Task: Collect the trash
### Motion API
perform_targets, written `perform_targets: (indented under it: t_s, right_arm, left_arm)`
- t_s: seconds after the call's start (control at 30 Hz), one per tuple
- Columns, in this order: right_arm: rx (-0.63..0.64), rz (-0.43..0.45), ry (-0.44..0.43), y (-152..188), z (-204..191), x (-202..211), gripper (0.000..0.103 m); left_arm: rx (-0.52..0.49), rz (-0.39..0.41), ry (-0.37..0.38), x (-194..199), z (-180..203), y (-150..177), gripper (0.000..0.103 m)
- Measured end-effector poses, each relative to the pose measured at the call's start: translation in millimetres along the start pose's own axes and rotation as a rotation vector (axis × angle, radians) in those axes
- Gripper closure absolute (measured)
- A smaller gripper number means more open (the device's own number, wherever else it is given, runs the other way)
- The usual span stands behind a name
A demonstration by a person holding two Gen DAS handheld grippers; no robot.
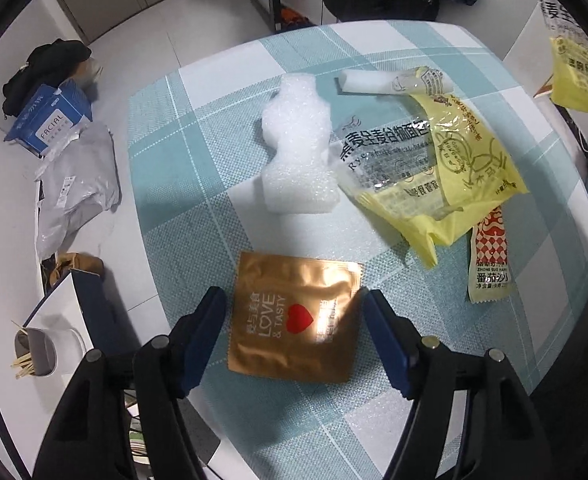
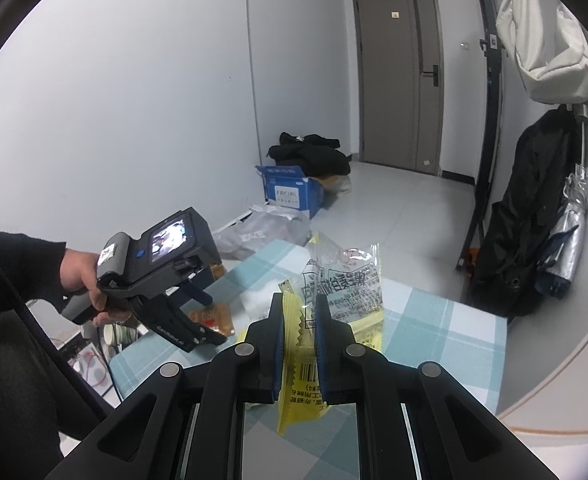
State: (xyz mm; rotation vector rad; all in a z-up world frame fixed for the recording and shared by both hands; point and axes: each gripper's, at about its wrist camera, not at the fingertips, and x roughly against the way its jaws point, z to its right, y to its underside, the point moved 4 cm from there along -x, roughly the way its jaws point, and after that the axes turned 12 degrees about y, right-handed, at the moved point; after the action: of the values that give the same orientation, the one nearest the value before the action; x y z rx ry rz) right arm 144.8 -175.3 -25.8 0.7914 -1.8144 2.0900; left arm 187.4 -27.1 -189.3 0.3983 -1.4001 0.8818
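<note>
The flat, light, slippery gold foil sachet (image 1: 294, 320) is framed between the wide-open left tongs (image 1: 294, 300), best pinched at an edge, while a yellow wrapper (image 2: 298, 364) is held in the closed right tongs (image 2: 299, 312).

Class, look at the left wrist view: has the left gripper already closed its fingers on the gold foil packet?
No. The left gripper is open, its blue fingers apart on either side of the gold foil packet lying flat on the checked tablecloth.

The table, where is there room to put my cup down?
Bare cloth lies left of the white foam, up to the table edge. Another bare patch lies below the gold packet. It is crowded on the right: yellow bread bag and ketchup sachet.
</note>
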Motion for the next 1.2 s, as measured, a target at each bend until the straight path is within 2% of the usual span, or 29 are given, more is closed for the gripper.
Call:
perform_targets:
  t_s: [0.07, 0.37, 0.63, 0.8, 0.97, 1.03, 1.2]
  right_arm:
    - [0.000, 0.000, -0.001, -0.2, 0.3, -1.8, 0.091]
    - [-0.006, -0.006, -0.005, -2.3, 0.5, -5.6, 0.091]
    - [-0.002, 0.029, -0.024, -8.7, -9.0, -1.0, 0.091]
    - [0.000, 0.032, -0.027, -8.8, -10.9, -0.4, 0.091]
    - [-0.009, 0.027, -0.021, -7.4, -8.2, -0.7, 0.091]
    - [-0.021, 0.022, -0.019, -6.3, -5.3, -0.2, 0.091]
    - [-0.040, 0.014, -0.018, -4.6, -0.6, 0.8, 0.091]
  left_arm:
    - [-0.007, 0.005, 0.002, 0.3, 2.9, 0.4, 0.041]
    - [0.000, -0.011, 0.002, 2.0, 8.3, 1.2, 0.045]
    - [0.057, 0.014, 0.014, 4.1, 4.3, 2.9, 0.050]
    - [0.074, 0.029, -0.004, 3.9, 7.0, 3.2, 0.053]
    - [0.129, 0.050, 0.020, 6.5, 0.6, 3.8, 0.057]
    - [0.155, 0.059, 0.025, 7.8, -2.5, 3.7, 0.064]
    - [0.216, 0.077, 0.062, 8.0, -7.7, 2.5, 0.064]
